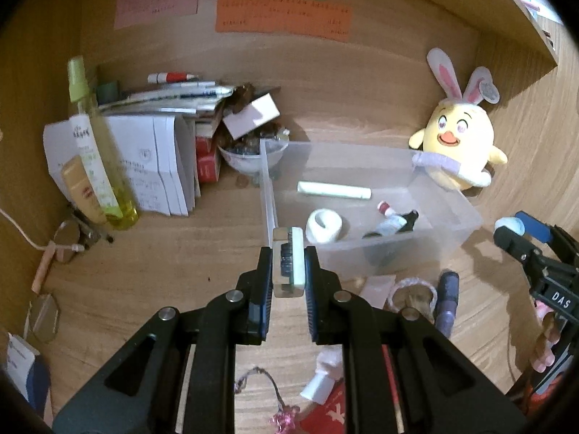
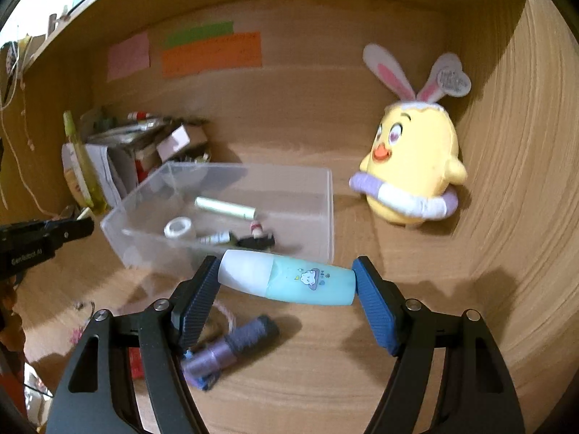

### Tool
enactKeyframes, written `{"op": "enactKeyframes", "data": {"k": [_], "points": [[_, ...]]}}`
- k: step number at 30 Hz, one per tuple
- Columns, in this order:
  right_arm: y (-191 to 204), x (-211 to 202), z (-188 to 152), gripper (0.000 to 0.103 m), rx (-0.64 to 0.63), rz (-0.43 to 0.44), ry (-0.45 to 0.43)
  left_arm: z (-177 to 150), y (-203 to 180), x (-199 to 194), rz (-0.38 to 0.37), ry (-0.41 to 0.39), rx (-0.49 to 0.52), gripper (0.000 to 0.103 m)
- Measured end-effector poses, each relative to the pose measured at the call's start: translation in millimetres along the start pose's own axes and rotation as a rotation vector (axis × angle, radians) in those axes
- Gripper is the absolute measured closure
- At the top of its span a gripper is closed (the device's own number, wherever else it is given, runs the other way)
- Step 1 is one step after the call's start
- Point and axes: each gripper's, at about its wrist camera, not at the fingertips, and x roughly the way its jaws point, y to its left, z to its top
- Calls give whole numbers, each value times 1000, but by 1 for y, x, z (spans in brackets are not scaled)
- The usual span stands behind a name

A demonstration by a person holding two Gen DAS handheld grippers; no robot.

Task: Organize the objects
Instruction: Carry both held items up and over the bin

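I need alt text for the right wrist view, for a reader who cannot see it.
The right gripper holds a pale blue tube sideways, just in front of a clear bin on a wooden desk. A yellow plush chick sits to the right.

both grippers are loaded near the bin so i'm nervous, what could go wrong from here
The right gripper holds the blue tube only by its two ends, crosswise, so it could pivot or slip out before it is over the clear bin. The left gripper carries a small comb-like piece right at the bin's near corner, so it may knock the wall. Both approach the same bin and could collide.
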Motion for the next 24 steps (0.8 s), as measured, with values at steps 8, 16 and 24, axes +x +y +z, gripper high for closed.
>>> {"op": "enactKeyframes", "data": {"k": [8,16,24], "points": [[-4,-1,28,32,-1,4,-75,23,-6,-4,5,-50,9,87],[-4,10,49,32,-2,27,-98,39,-14,4,-17,-70,17,88],[-5,40,54,32,-7,55,-32,36,-6,17,-44,-10,-5,87]]}}
